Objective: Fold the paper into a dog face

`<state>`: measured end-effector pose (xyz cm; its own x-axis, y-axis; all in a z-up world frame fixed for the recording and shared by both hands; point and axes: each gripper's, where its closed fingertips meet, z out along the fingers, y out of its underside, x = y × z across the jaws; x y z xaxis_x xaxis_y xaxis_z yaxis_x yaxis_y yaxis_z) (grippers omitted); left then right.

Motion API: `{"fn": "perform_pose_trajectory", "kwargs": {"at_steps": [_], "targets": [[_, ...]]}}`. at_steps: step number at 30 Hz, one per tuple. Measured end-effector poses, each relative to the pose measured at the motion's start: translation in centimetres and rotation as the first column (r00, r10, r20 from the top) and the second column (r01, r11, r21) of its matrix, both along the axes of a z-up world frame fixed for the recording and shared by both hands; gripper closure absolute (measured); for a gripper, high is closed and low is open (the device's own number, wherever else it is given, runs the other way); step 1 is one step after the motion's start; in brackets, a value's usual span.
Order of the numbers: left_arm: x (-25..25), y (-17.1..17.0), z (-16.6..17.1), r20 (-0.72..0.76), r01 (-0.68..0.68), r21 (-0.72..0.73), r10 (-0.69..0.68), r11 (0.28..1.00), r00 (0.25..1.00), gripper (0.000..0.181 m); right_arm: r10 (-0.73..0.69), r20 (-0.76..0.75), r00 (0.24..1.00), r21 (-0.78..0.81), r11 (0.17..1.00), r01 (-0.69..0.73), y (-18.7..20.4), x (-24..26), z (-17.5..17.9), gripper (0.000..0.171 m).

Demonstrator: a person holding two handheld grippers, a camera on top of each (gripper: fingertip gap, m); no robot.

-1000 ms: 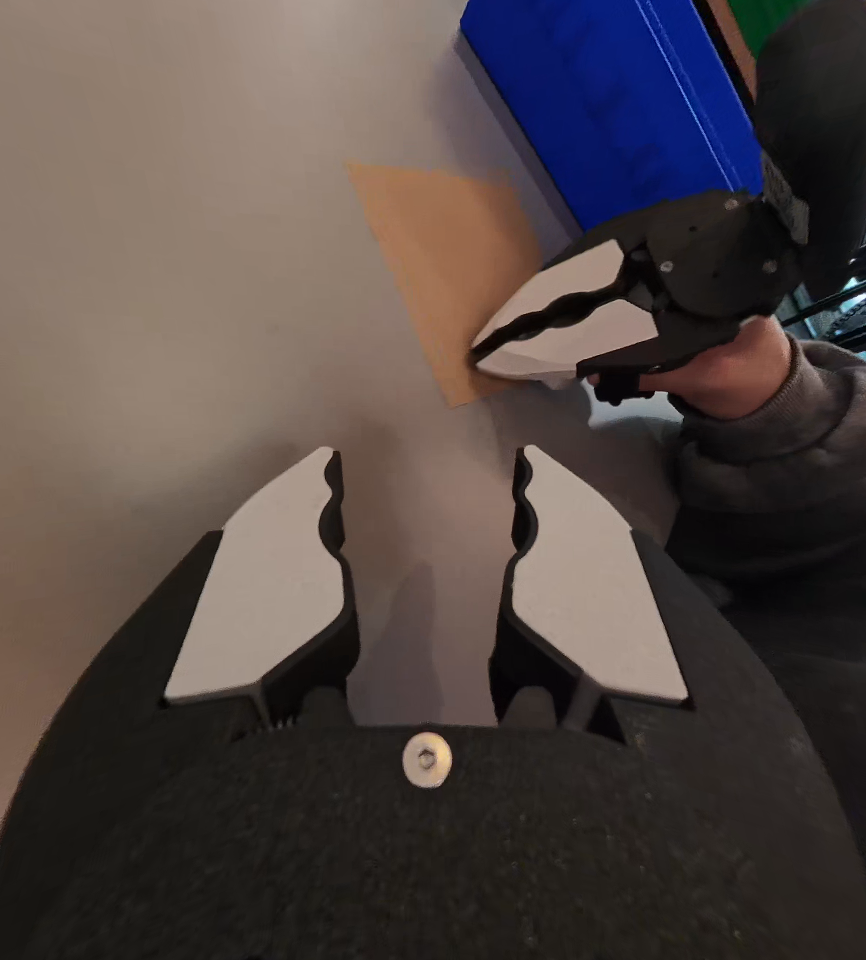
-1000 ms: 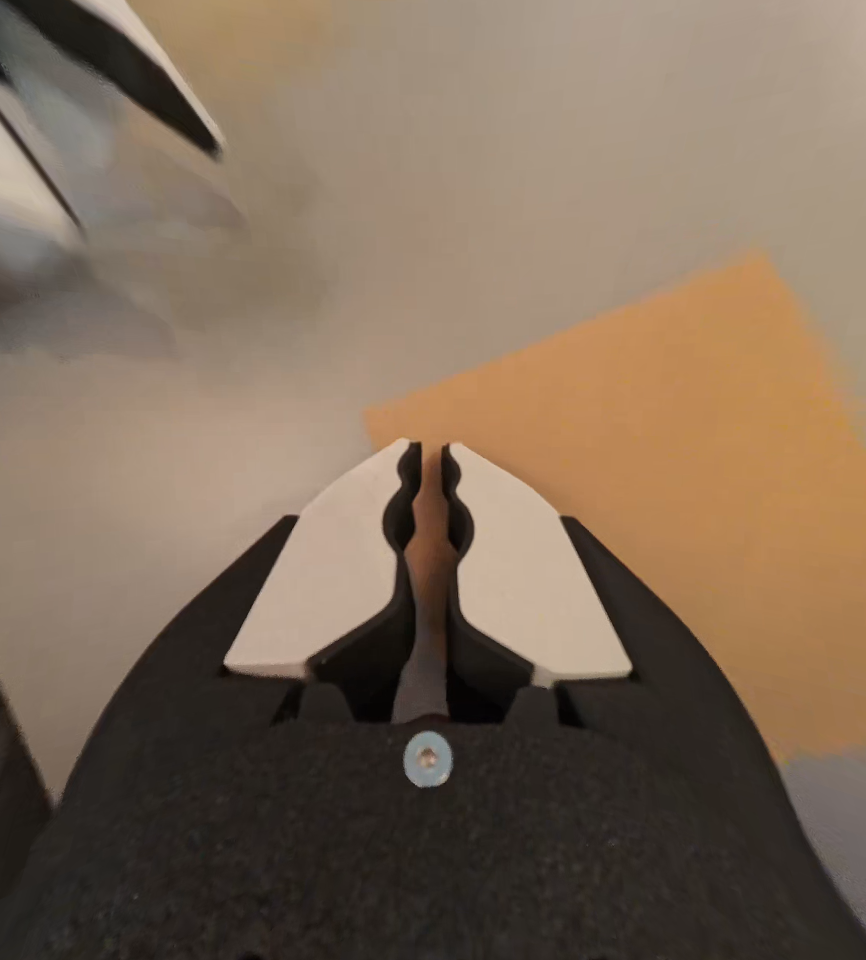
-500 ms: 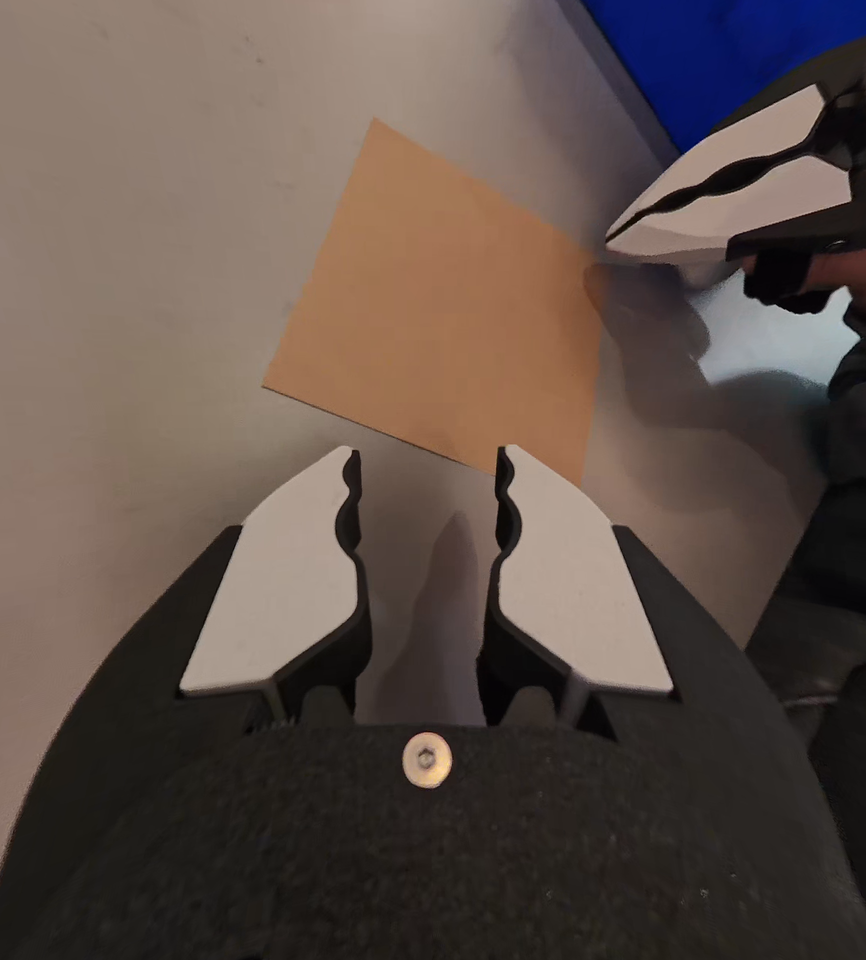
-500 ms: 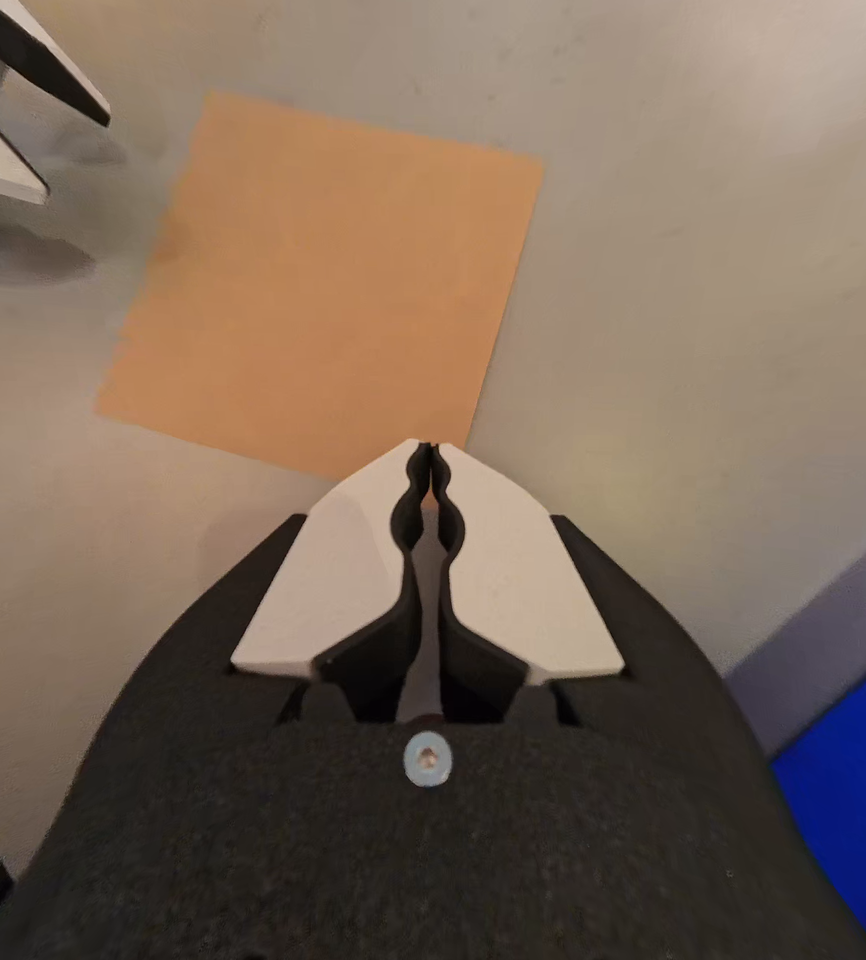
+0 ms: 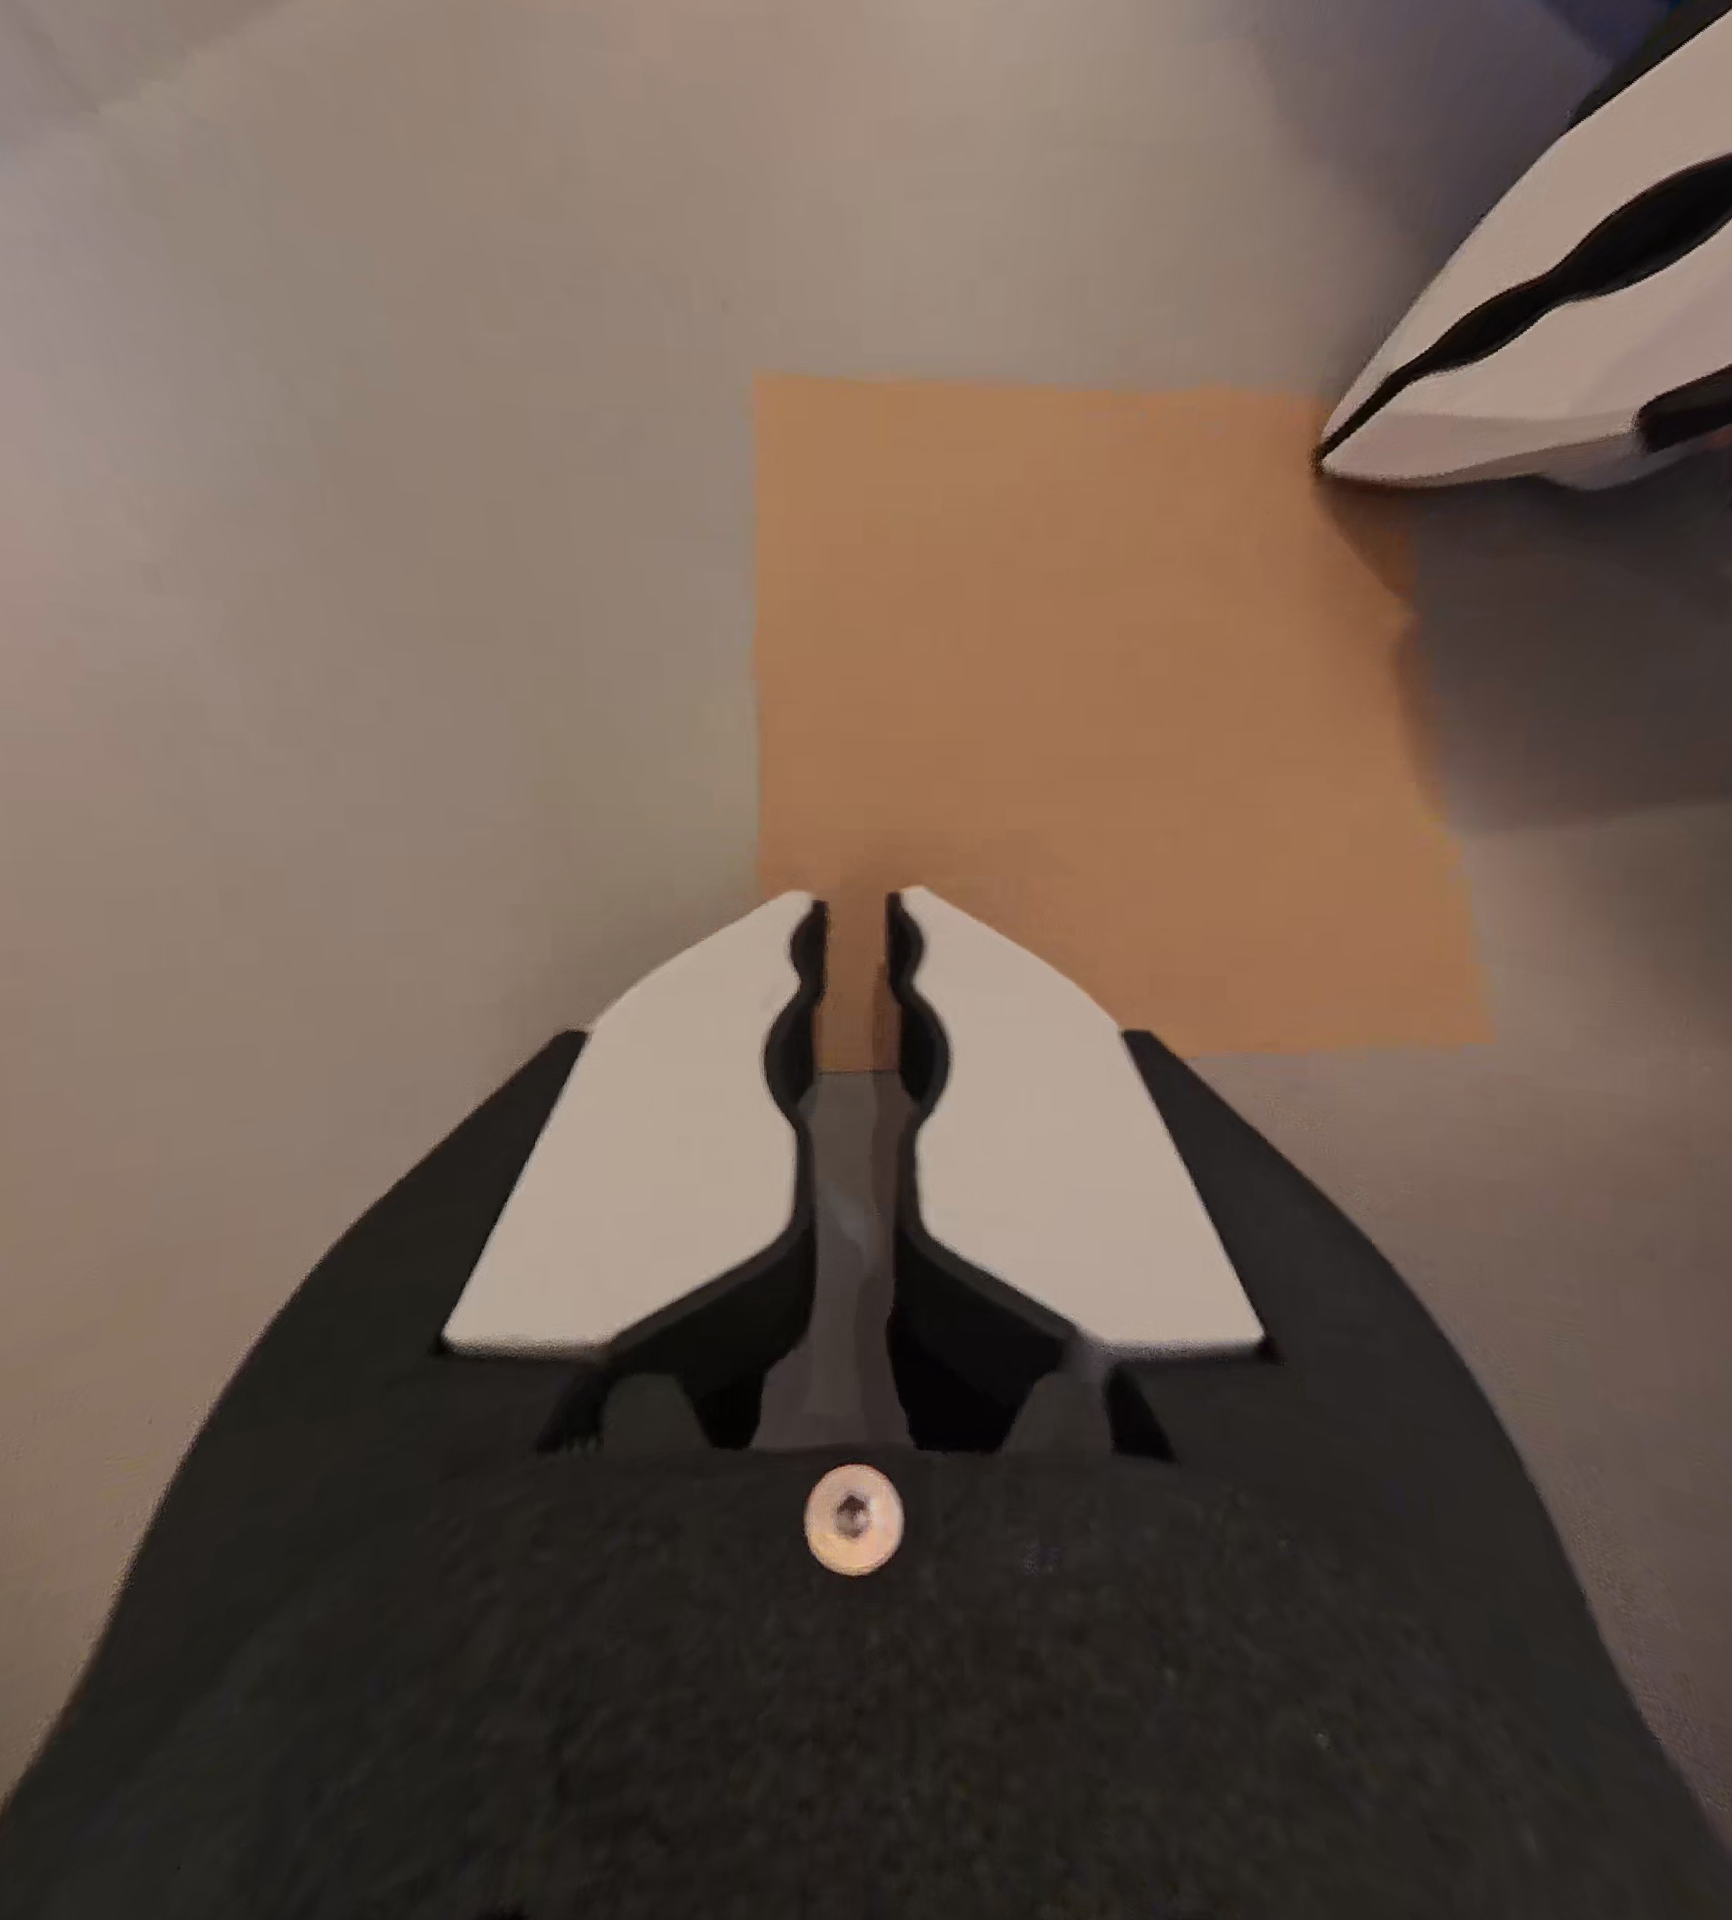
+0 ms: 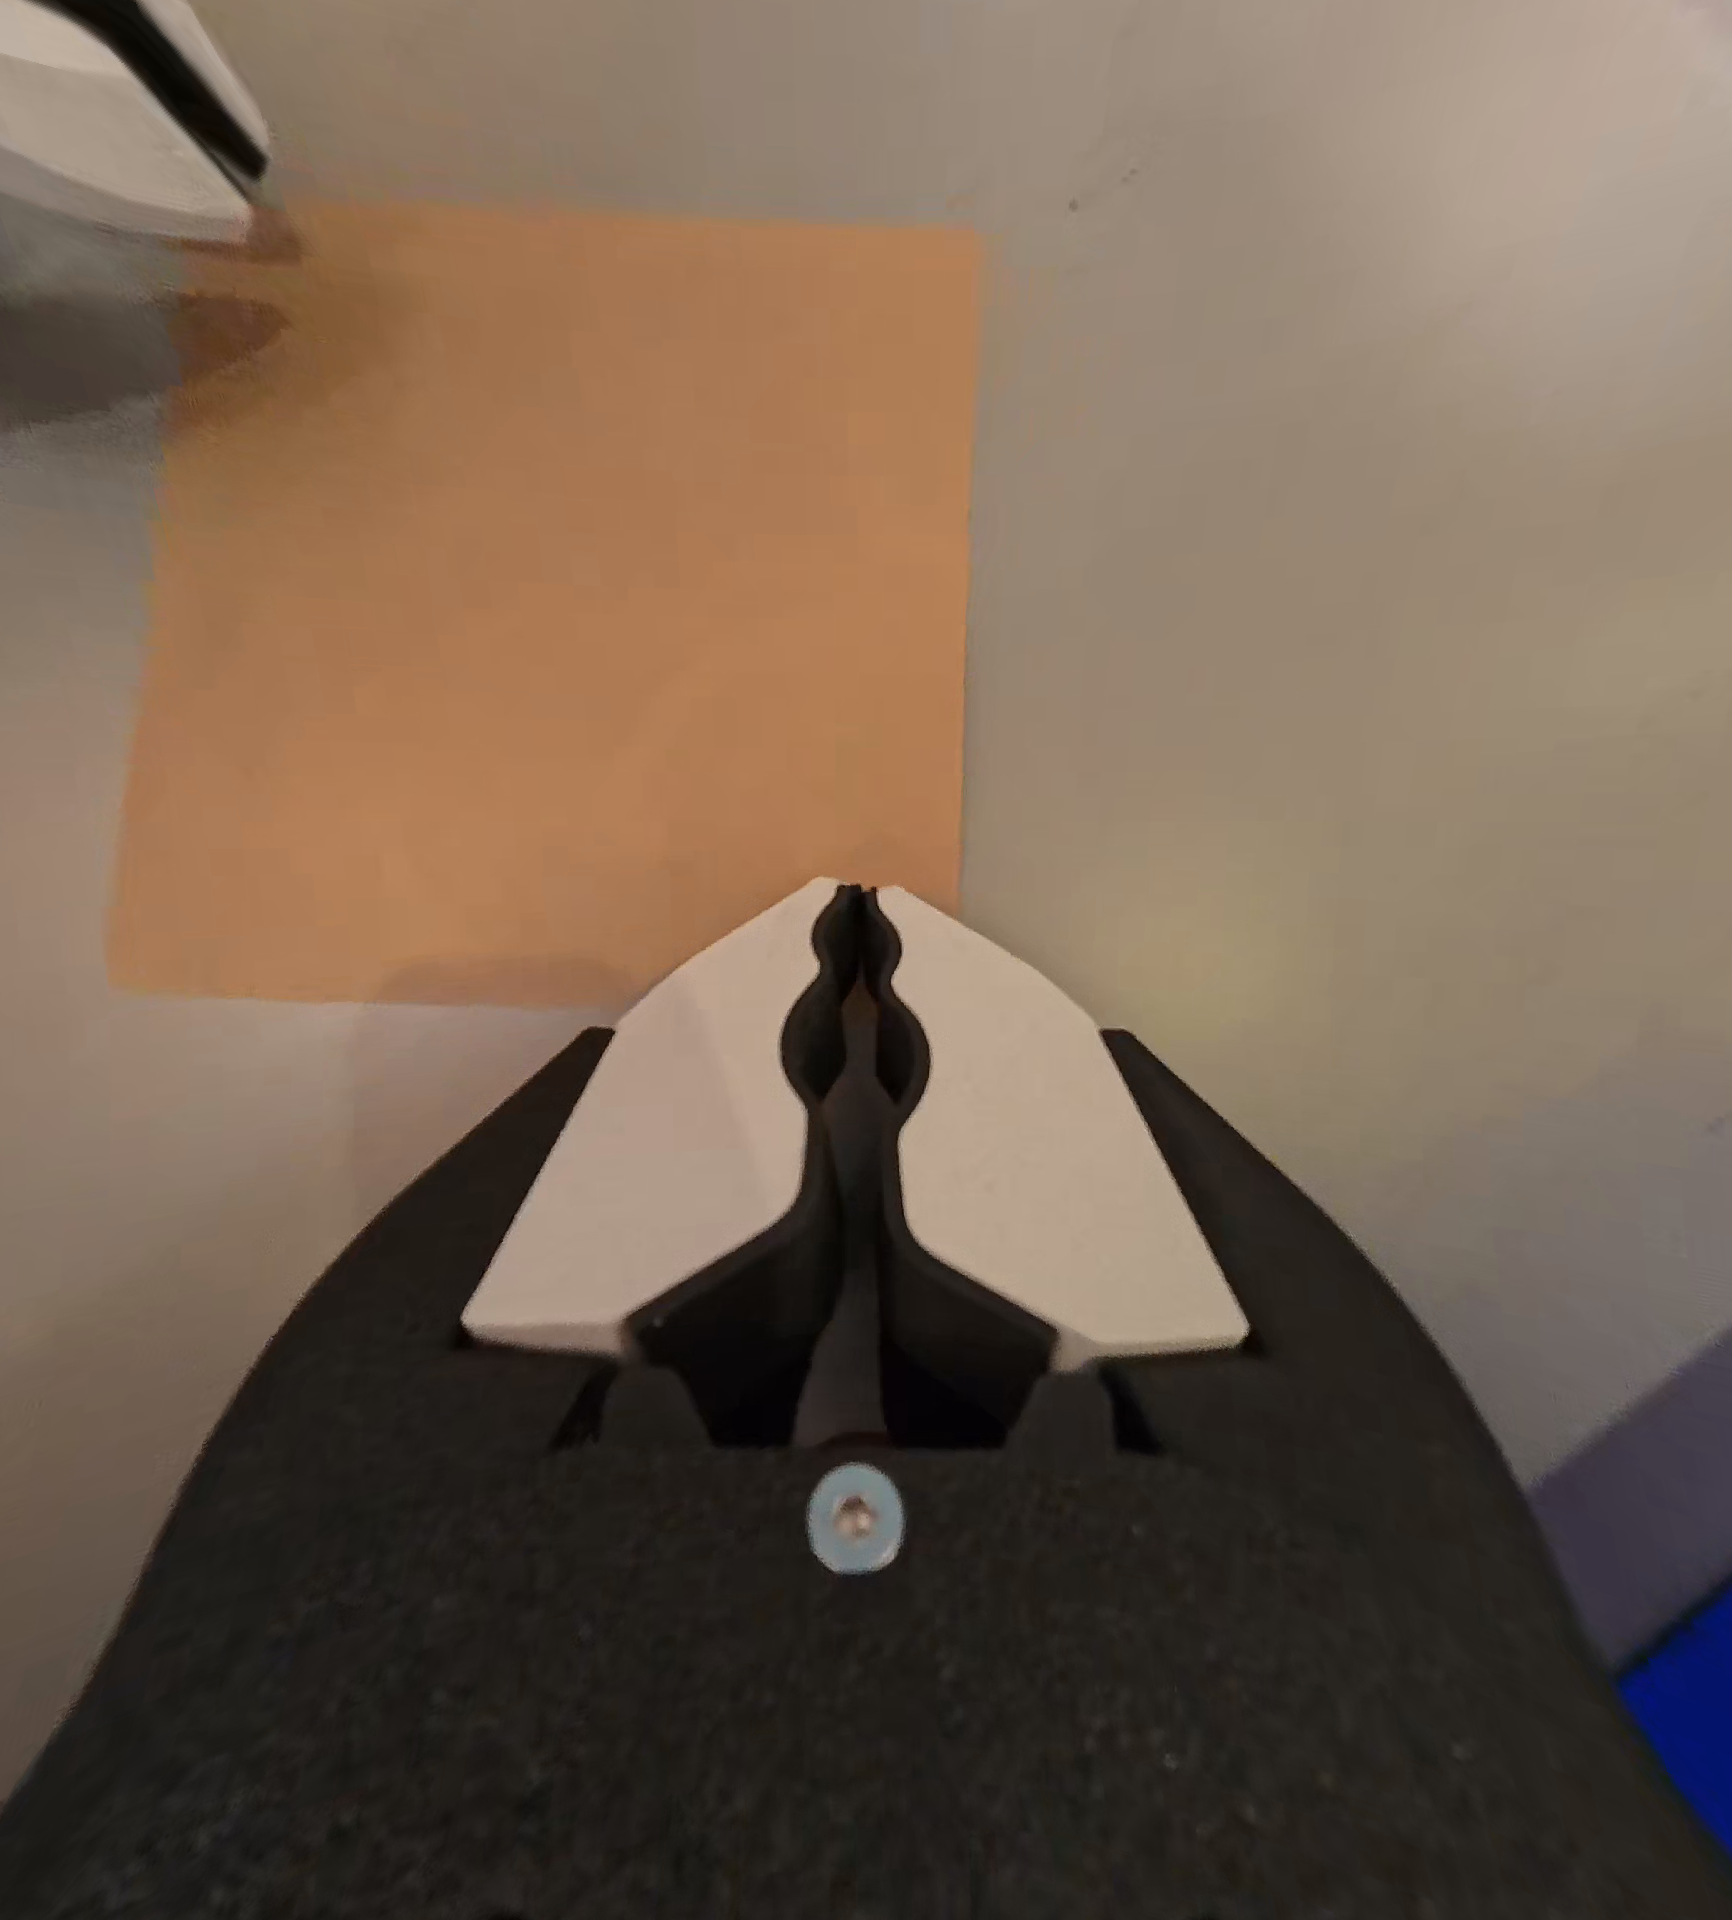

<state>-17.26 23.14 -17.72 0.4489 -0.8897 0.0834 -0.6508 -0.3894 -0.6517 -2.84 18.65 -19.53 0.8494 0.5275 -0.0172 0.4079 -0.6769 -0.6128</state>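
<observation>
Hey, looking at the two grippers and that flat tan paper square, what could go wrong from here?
1. The flat tan square paper lies flush on the smooth grey table, so the left gripper, its jaws only narrowly apart at the near corner, may slide the sheet rather than lift it.
2. The shut right gripper sits at another corner; uneven pressing there could skew or wrinkle the first fold.

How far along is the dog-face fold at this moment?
No fold is done: the paper lies flat and uncreased on the table. In hand: the left gripper, jaws slightly apart, sits over one corner; the right gripper, jaws shut, sits at the opposite corner. Whether either presses the sheet is unclear. Every fold remains.
</observation>
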Motion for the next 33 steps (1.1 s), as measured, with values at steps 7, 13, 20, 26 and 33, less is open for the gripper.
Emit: {"fn": "perform_pose_trajectory", "kwargs": {"at_steps": [7, 13, 20, 26, 33], "targets": [[-0.5, 0.7, -1.7, -0.071, 0.064, 0.018, -0.063, 0.998, 0.995, 0.181, -0.032, 0.021, 0.999, 0.058, 0.998, 0.031, 0.7, 0.4, 0.0, 0.171], [0.0, 2.1, -1.7, -0.097, 0.064, 0.048, -0.059, 0.997, 0.994, 0.181, -0.066, 0.028, 0.997, 0.102, 0.993, 0.063, 1.4, 0.6, 0.0, 0.171], [-0.2, 2.8, -1.6, -0.153, 0.053, 0.094, -0.038, 0.994, 0.987, 0.181, -0.08, 0.067, 0.995, 0.12, 0.99, 0.071, 1.4, 0.8, 0.1, 0.171], [-0.1, 1.1, 0.2, -0.062, 0.041, 0.123, -0.033, 0.992, 0.998, 0.181, -0.088, 0.026, 0.996, 0.25, 0.965, 0.078, -0.1, 1.3, 2.4, 0.171], [0.1, 1.0, -1.7, -0.111, 0.057, 0.134, -0.043, 0.989, 0.993, 0.181, -0.054, -0.005, 0.999, 0.217, 0.975, 0.054, 0.0, 0.9, 1.9, 0.171]]}}
